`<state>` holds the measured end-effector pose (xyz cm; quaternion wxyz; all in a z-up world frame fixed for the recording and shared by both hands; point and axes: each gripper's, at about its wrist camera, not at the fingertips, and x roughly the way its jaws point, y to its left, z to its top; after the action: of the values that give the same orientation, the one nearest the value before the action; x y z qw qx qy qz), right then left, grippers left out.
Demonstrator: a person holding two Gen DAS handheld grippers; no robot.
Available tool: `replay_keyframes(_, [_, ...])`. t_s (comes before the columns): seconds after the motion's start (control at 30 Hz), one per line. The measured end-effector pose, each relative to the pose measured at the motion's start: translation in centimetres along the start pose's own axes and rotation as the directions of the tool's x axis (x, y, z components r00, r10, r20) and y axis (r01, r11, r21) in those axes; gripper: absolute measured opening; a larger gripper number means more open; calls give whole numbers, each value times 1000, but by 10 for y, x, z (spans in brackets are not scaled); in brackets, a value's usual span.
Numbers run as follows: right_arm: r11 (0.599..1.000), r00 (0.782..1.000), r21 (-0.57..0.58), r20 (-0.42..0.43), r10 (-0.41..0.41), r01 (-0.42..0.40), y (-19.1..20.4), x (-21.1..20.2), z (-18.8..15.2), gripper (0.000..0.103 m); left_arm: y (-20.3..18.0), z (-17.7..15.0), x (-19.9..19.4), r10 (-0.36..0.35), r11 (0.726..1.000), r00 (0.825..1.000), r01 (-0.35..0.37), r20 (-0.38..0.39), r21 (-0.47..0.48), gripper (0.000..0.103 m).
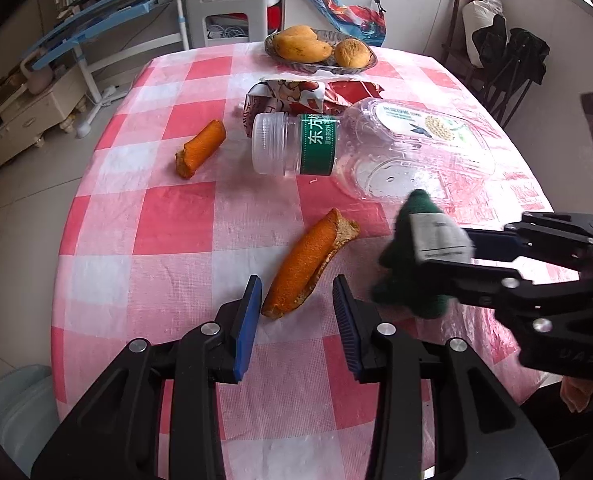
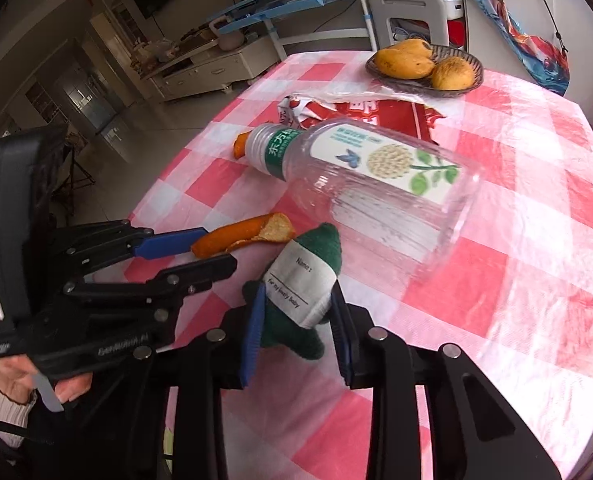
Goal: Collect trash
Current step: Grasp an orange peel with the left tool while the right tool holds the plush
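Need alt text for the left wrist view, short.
The open left gripper straddles the near orange peel on a pink checked table. Right gripper holds a green plush toy; an empty bottle lies beyond.

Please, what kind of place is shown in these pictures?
Most likely a home living or dining room: a table with a pink checked tablecloth, a dish of mangoes, and a low cabinet under a dark television screen.

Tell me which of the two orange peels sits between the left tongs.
The near peel, its lower end between the open left tongs. The far peel lies left of the bottle.
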<state>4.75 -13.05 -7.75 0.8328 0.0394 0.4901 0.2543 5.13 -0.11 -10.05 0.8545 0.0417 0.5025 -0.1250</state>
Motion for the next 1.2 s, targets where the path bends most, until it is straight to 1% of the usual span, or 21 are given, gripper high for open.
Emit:
replay_keyframes(0.27, [1000, 1000, -20, -10, -20, 20, -3, -5, -6, 31, -6, 2, 3, 18, 1000, 1000, -18, 2, 13, 36])
replay_keyframes(0.87, [996, 999, -89, -24, -26, 24, 7, -3, -5, 32, -22, 3, 6, 80, 992, 997, -82, 18, 98, 38])
replay_keyframes(1.2, [994, 999, -106, -25, -25, 22, 11, -3, -5, 32, -24, 1, 5, 90, 990, 996, -92, 21, 109, 38])
